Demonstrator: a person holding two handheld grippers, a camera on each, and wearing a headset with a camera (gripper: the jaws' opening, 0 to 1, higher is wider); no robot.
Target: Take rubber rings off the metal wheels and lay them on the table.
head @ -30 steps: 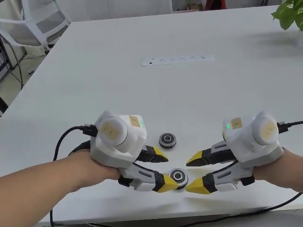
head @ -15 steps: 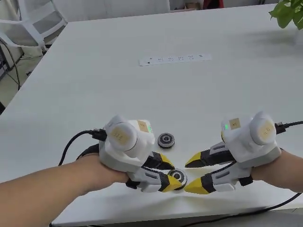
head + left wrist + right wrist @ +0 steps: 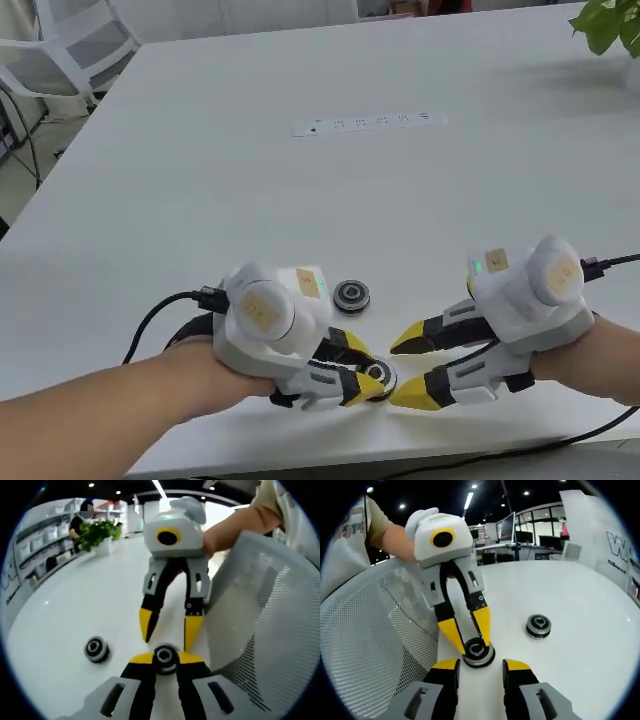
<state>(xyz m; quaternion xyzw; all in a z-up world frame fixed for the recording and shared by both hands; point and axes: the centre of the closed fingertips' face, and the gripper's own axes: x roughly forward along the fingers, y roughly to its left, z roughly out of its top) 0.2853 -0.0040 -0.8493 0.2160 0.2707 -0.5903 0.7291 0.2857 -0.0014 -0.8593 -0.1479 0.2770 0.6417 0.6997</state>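
Note:
Two small metal wheels with black rubber rings lie on the white table (image 3: 300, 200). The near wheel (image 3: 380, 374) (image 3: 165, 658) (image 3: 479, 654) sits close to the front edge. My left gripper (image 3: 370, 376) (image 3: 166, 658) is shut on it, one yellow tip on each side. My right gripper (image 3: 402, 370) (image 3: 481, 665) faces it from the right, open, its tips just short of the wheel. In the left gripper view the right gripper (image 3: 167, 631) hangs open above the wheel. The second wheel (image 3: 351, 295) (image 3: 96, 649) (image 3: 539, 625) lies free a little farther back.
A white power strip (image 3: 370, 123) lies mid-table. A green plant (image 3: 605, 25) stands at the far right corner. A mesh chair (image 3: 70, 50) stands at the far left. Black cables (image 3: 150, 320) trail from both grippers along the front edge.
My left gripper has slid right and its jaws have come in onto the near wheel. The right gripper has stayed almost still and open.

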